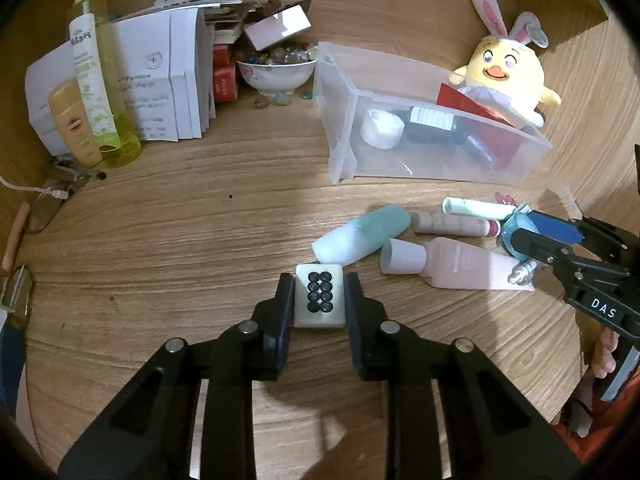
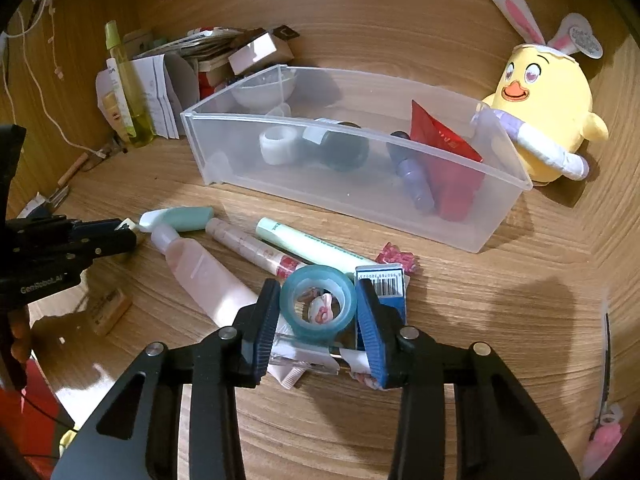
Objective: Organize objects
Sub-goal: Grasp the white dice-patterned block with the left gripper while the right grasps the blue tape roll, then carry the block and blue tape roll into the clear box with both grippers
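- My left gripper pinches the mahjong tile — low over the table.
- My right gripper brackets the teal tape roll beside the tubes; pads seemingly touching.
- Clear bin sits behind.

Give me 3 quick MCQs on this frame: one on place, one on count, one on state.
1. Where does the red pouch lie?
A. in the clear bin
B. on the table beside the tubes
C. in the bowl

2. How many black circles does the tile show?
A. four
B. six
C. eight

3. What does the right gripper hold?
A. nothing, open
B. the teal tape roll
C. the pink tube

Key: 1 A, the pouch leans inside the bin's right end. 2 C, two columns of four. 3 B, both fingers press the roll's sides.
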The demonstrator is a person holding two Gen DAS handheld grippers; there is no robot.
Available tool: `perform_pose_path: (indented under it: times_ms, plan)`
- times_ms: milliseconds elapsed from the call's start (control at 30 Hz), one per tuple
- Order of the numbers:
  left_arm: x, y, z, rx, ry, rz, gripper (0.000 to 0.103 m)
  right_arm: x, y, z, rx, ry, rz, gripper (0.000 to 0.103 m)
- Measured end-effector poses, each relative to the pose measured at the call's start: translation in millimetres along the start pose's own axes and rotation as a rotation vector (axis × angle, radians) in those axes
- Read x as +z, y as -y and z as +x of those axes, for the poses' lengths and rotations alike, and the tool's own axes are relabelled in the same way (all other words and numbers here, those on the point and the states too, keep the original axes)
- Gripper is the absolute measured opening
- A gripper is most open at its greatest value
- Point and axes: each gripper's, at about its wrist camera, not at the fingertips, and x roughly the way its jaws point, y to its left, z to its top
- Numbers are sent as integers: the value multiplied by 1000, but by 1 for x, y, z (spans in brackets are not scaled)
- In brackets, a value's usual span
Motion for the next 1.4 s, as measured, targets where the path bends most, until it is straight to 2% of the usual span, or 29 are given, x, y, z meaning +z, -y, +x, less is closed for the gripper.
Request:
perform_pose_path:
  times_ms: [367, 800, 1400]
  plan:
    - [9, -2, -17, -2, 68, -46, 24, 13, 3, -16, -1, 69, -2, 35]
    - [37, 18, -36, -27, 165, -13, 24, 25, 12, -33, -2, 136, -4, 35]
    - [89, 53, -42, -74, 248, 53, 24, 54, 54, -48, -26, 221, 54, 35]
